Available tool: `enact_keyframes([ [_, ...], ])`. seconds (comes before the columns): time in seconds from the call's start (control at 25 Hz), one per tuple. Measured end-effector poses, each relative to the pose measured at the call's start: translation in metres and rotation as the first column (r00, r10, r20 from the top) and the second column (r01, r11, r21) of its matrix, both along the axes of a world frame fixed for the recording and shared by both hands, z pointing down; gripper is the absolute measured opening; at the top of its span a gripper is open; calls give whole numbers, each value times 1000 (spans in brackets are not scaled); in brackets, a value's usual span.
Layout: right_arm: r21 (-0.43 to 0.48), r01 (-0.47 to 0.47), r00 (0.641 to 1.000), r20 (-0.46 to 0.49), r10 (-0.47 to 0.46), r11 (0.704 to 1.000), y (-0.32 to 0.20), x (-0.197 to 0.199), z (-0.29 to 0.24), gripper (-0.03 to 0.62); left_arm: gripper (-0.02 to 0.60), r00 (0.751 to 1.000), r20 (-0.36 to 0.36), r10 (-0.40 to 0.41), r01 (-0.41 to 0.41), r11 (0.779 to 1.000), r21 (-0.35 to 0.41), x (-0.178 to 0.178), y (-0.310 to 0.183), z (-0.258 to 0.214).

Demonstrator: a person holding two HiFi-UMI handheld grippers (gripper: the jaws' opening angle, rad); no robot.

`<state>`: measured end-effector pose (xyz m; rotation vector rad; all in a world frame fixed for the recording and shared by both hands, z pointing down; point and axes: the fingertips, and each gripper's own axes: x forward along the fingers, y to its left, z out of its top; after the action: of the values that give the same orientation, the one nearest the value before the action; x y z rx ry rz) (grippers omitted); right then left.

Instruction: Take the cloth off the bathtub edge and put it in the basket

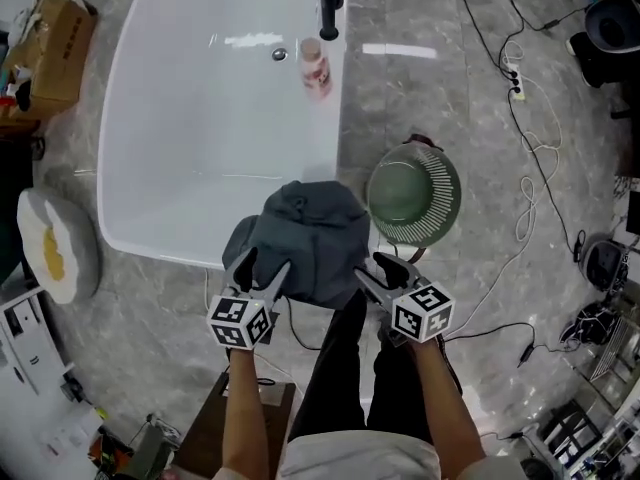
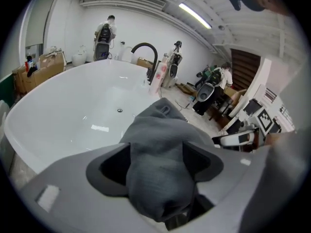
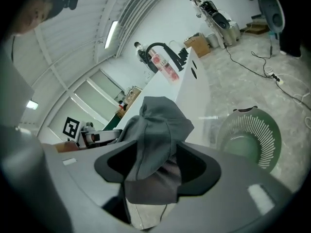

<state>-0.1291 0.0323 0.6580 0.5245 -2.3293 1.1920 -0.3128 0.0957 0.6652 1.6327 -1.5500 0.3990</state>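
The 2 fingers (image 2: 104,171) of the left gripper (image 1: 265,266) stand spread. A bunched fold of the grey cloth (image 1: 310,233) fills the middle of the gap between them, with dark space showing on either side, so the pads do not pinch it. The right gripper (image 1: 372,270) is in the same state: its 2 fingers (image 3: 201,171) are apart, and a hanging fold of the cloth drops between them without being squeezed. From the head view the 2 grippers sit side by side at the near side of the cloth, the left one at its near-left corner and the right one at its near-right corner, both pointing away from the person. The cloth lies heaped over the near end of the white bathtub (image 1: 200,118), draped across the rim with its folds spilling toward the person. Just beside the cloth, to the right, the round green basket (image 1: 445,203) with a slotted wall stands on the marble floor (image 1: 480,98), close against the tub's outer side. Farther along the tub's right rim stands a pink bottle (image 1: 314,68), near a black faucet (image 1: 328,8). A cardboard box (image 1: 55,38) sits beyond the tub's left side, and cables (image 1: 530,158) trail across the floor at the right.
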Motion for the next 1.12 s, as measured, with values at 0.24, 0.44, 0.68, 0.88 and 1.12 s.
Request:
enact_keyframes([
  [0.24,-186,-63,989,118,85,981,13,-21,32,520,491,996,-49,75,-80,992,-102,-8,-1,31],
  [0.44,-283,-34,989,131,74,959,28,-34,62,562,582,985,-129,117,-135,980,-148,-10,-4,53],
  [0.68,-336,-3,984,167,63,942,29,-46,74,571,607,923,-333,191,-252,956,-149,11,-9,67],
  [0.88,-379,-27,981,169,97,925,26,-58,83,568,606,879,-415,234,-339,919,-201,29,-9,76],
  [1.12,-471,-66,950,240,200,880,27,-64,87,564,557,865,-439,243,-355,915,-191,48,-13,72],
])
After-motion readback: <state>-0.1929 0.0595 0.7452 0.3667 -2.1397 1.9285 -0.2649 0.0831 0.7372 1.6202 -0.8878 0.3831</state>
